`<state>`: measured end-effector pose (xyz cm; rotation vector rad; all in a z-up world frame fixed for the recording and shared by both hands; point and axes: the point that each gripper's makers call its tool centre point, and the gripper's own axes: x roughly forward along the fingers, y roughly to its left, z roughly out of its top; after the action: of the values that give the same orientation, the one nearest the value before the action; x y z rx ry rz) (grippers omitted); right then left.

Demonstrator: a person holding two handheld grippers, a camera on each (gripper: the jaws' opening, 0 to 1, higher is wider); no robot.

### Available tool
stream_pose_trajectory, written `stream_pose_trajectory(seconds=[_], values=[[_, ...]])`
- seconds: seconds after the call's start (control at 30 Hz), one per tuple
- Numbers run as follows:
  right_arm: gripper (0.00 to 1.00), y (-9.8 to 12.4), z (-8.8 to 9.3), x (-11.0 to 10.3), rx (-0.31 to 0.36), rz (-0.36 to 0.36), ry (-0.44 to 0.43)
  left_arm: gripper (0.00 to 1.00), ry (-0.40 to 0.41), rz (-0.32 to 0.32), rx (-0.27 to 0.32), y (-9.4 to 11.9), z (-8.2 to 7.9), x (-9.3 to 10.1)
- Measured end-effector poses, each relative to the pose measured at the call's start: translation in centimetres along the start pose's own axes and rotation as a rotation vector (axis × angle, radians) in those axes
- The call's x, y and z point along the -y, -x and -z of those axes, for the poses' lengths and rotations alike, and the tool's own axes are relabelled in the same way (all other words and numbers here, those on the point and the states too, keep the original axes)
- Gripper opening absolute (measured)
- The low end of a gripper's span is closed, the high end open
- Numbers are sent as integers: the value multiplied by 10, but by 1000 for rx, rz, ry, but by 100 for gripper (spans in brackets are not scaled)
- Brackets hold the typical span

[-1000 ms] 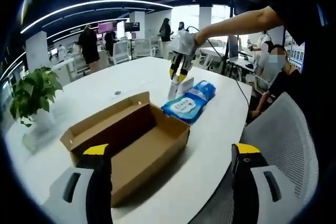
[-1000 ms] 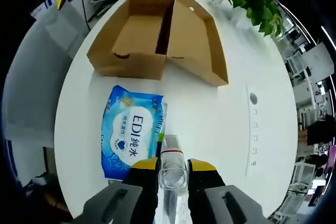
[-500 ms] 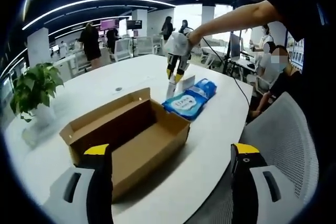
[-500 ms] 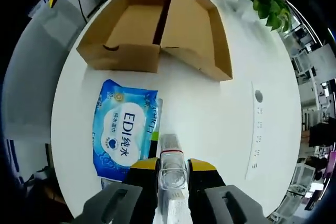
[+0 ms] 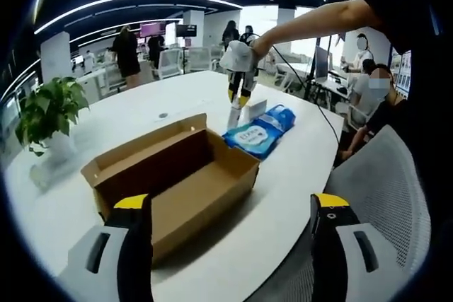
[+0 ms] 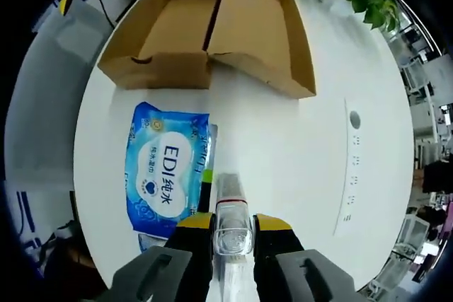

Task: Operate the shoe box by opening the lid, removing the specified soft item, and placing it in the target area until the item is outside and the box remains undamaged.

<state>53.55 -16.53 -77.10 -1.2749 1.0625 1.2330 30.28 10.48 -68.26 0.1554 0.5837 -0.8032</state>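
We see bare white table [image 6: 283, 160] right of the blue wipes pack [image 6: 165, 166], wide enough to pass. The open shoe box [image 5: 170, 182] blocks the table's middle, its raised lid [image 6: 265, 33] walling one side. A potted plant [image 5: 44, 114] stands at the far edge, well apart.

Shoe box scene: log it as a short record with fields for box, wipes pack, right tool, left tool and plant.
box: cardboard shoe box, lid open, inside looks empty
wipes pack: blue pack lying flat on the white table, outside the box, beside it
right tool: shut on a clear plastic item, above the table next to the pack
left tool: open, holding nothing, on the near side of the box
plant: potted green plant on the table beyond the box
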Motion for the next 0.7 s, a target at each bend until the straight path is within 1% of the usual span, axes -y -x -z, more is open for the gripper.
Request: stream_pose_trajectory(seconds=[0.17,0.27,0.43,0.7], values=[[17,0,-2,2,-1,-5,-20,96,3,-2,1,0,0,-1],[18,-1,-6,3,10,1,-31,95,7,-4,3,1,1,-2],[18,-4,-7,5,12,6,-8,95,10,-9,-2,2,4,-3],[19,-2,-11,9,22,19,2,94,24,-23,-5,4,7,-8]])
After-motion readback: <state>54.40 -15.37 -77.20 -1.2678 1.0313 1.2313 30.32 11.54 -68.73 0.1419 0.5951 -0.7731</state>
